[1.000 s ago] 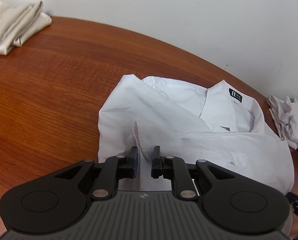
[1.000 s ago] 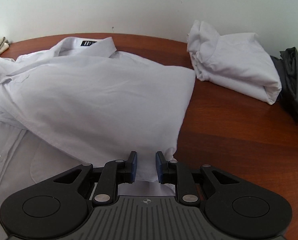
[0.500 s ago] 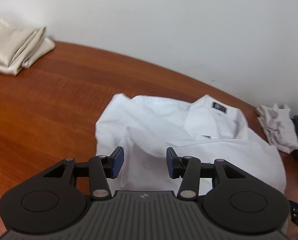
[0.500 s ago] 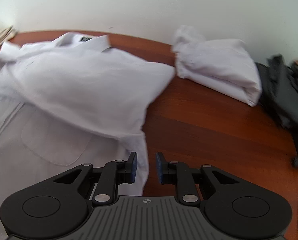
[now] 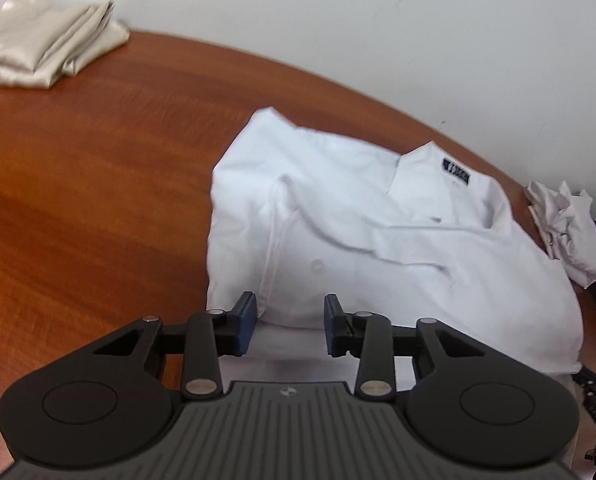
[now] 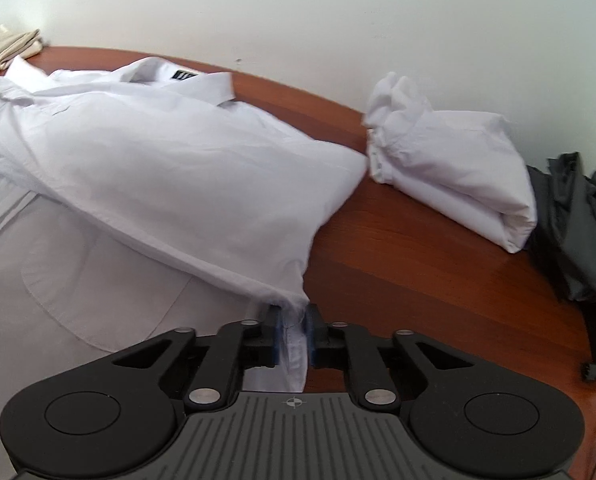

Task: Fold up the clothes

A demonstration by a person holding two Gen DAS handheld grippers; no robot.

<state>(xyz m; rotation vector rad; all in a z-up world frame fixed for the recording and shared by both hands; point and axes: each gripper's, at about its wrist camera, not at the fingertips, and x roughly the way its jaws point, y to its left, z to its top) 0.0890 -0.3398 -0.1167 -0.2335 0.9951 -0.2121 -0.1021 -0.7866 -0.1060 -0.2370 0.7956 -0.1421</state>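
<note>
White shirt: lies partly folded on the wooden table, collar toward the wall, a dark neck label showing inside the collar. In the left wrist view it fills the centre and the 3 o'clock side of the tabletop. In the right wrist view one side panel is folded over the front, its lower corner drawn toward 6 o'clock; a chest pocket shows on the lower layer at about 8 o'clock.

Right gripper: jaws have just been closing and are now clamped on the lower corner of the folded-over panel; bunched white cloth sits pressed between the blue pads.

Left gripper: jaws apart, having just been closing a little; nothing is pinched. The shirt's near edge lies beyond and below the pads, and whether they touch it cannot be told.

Folded white garment: a loose bundle on the table at 2 o'clock of the shirt in the right wrist view, just beside it but apart.

Dark grey clothes: heaped at the 3 o'clock edge, touching the white bundle.

Cream folded cloth: against the wall at 10 o'clock in the left wrist view, well apart from the shirt.

Plain pale wall: behind the table.
</note>
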